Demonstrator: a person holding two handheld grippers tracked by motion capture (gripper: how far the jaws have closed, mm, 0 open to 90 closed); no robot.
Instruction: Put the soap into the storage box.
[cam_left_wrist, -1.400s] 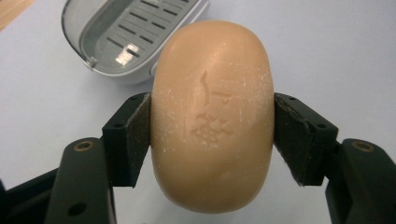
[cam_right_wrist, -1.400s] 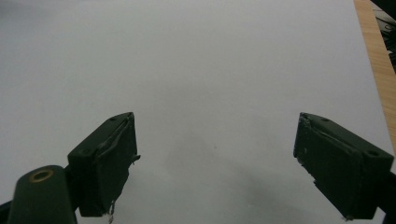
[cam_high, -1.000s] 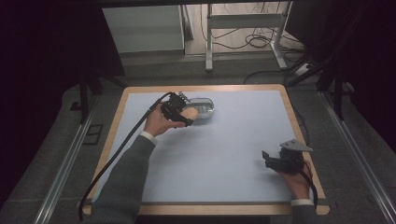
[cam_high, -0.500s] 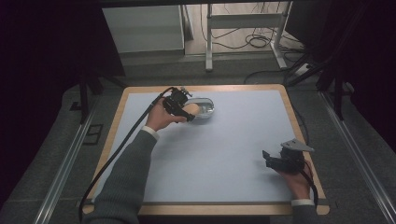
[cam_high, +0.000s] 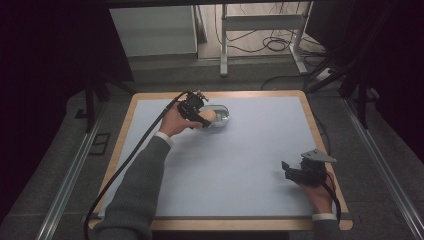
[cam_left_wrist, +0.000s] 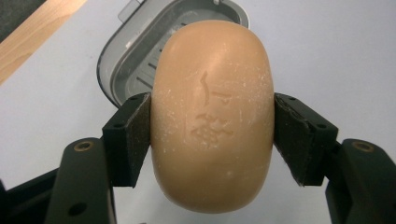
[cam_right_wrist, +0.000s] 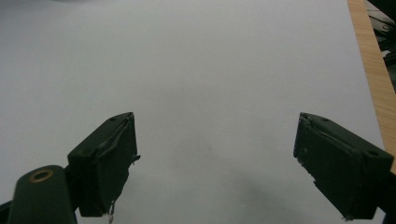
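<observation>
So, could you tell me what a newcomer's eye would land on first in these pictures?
Most striking is the oval tan bar of soap, stamped on its face and clamped between the left gripper's black jaws. Just beyond it, near the table's far edge, sits an open grey plastic soap dish with a ribbed floor. The right gripper hangs open over the bare pale blue mat.

1. Left gripper (cam_left_wrist: 212, 135): black jaws, flat dark pads, brass-coloured screw eyelets; black cable trailing.
2. Right gripper (cam_right_wrist: 215, 163): black jaws (pads frayed), grey three-cornered plate on top.
3. Sleeves (cam_high: 137, 195): grey, white cuffs.
</observation>
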